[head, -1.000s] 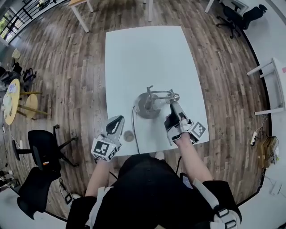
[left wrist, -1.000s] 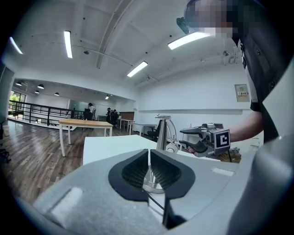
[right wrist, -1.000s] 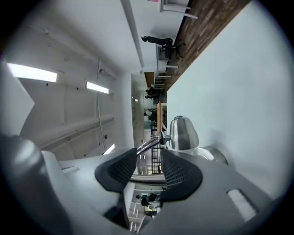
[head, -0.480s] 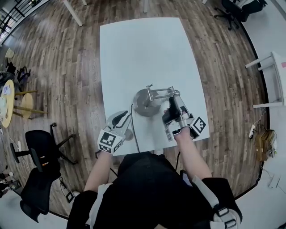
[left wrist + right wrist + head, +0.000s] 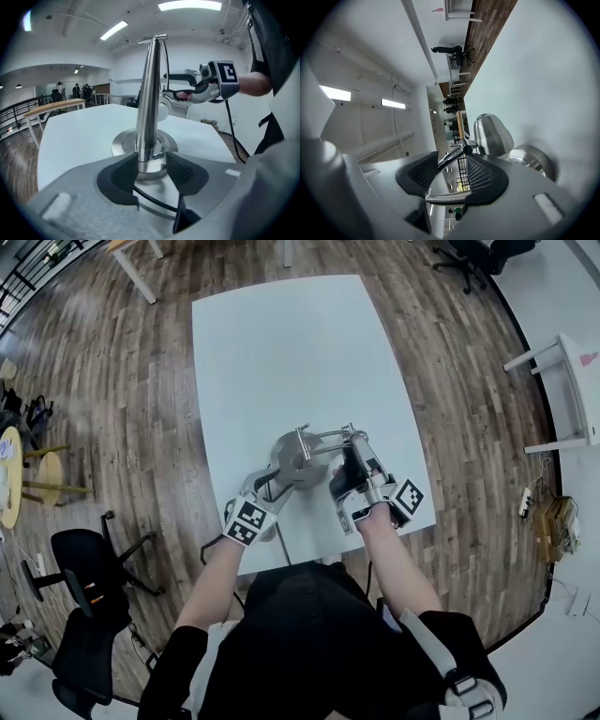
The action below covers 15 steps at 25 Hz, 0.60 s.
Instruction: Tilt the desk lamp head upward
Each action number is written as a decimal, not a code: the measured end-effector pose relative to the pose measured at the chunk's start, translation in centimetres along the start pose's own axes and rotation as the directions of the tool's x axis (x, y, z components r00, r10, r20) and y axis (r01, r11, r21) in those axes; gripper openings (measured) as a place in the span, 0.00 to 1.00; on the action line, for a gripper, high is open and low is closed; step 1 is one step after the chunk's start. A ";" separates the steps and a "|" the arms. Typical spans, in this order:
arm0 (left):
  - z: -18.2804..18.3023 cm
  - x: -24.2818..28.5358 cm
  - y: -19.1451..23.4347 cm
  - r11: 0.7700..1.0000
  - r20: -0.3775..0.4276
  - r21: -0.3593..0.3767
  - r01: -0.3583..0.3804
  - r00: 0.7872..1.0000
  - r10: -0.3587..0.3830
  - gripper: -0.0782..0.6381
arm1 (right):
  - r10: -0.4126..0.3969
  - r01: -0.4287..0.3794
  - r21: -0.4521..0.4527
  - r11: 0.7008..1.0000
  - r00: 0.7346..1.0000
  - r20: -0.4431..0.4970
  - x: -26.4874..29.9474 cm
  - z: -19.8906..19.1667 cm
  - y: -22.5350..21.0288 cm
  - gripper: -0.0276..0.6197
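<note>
A silver desk lamp stands on the white table [image 5: 281, 352], with its round base [image 5: 298, 463] near the front edge and a thin arm [image 5: 328, 435] reaching right. My left gripper [image 5: 269, 480] is at the base. In the left gripper view its jaws [image 5: 150, 171] are opening, and the upright post [image 5: 149, 93] stands between the pads. My right gripper [image 5: 345, 472] is open around the lamp's thin arm rods [image 5: 449, 161], just short of the domed head [image 5: 493, 135]. The pads do not press on the rods.
The lamp's black cable [image 5: 154, 201] runs under the left jaws and off the table's front edge [image 5: 281, 542]. The table's right edge lies close to my right hand. Black office chairs [image 5: 89, 554] stand on the wooden floor at the left.
My left gripper has come in from beyond the table's front-left edge to the lamp base, and its jaws have opened around the post. The right gripper has stayed by the lamp arm.
</note>
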<state>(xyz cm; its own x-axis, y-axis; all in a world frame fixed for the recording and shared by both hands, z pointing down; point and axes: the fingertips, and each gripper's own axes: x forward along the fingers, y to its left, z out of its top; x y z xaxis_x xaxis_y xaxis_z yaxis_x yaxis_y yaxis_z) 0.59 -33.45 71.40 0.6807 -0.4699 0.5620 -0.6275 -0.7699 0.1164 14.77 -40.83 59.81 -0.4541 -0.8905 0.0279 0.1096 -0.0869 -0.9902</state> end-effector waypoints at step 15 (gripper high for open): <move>-1.0 1.0 -0.8 0.999 -0.114 0.036 0.016 0.993 -0.012 0.39 | -0.024 0.030 -0.210 0.977 0.999 0.033 -0.5 0.3 2.4 0.31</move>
<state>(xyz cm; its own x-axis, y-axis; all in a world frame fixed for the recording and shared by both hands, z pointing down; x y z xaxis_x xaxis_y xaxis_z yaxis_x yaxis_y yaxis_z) 1.40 -32.91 72.73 0.6407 -0.4084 0.6502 -0.6025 -0.7923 0.0961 15.54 -40.69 57.45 -0.4271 -0.9025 0.0562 -0.0927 -0.0181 -0.9955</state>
